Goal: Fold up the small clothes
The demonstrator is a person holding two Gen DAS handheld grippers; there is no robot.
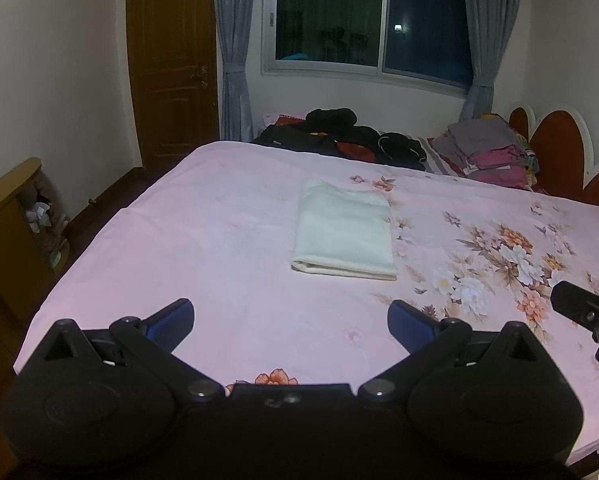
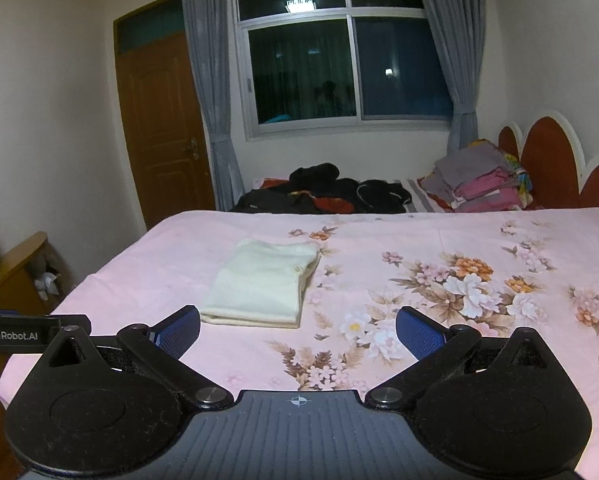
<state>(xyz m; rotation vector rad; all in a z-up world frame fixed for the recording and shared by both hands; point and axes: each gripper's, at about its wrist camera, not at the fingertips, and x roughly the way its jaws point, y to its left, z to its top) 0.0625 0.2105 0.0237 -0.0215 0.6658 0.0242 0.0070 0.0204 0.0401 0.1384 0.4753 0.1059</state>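
A small pale cream garment [image 1: 345, 232] lies folded into a neat rectangle on the pink floral bedsheet [image 1: 219, 240]. It also shows in the right wrist view [image 2: 263, 284], left of centre. My left gripper [image 1: 291, 320] is open and empty, held above the sheet in front of the garment. My right gripper [image 2: 298, 330] is open and empty, near the garment's front right corner. Part of the right gripper shows at the right edge of the left wrist view [image 1: 587, 316].
Dark clothes [image 1: 339, 136] lie heaped at the far edge of the bed. A stack of folded grey and pink clothes [image 1: 491, 148] sits by the red headboard [image 1: 555, 140]. A wooden cabinet [image 1: 11, 216] stands left of the bed, and a wooden door [image 1: 171, 60] beyond.
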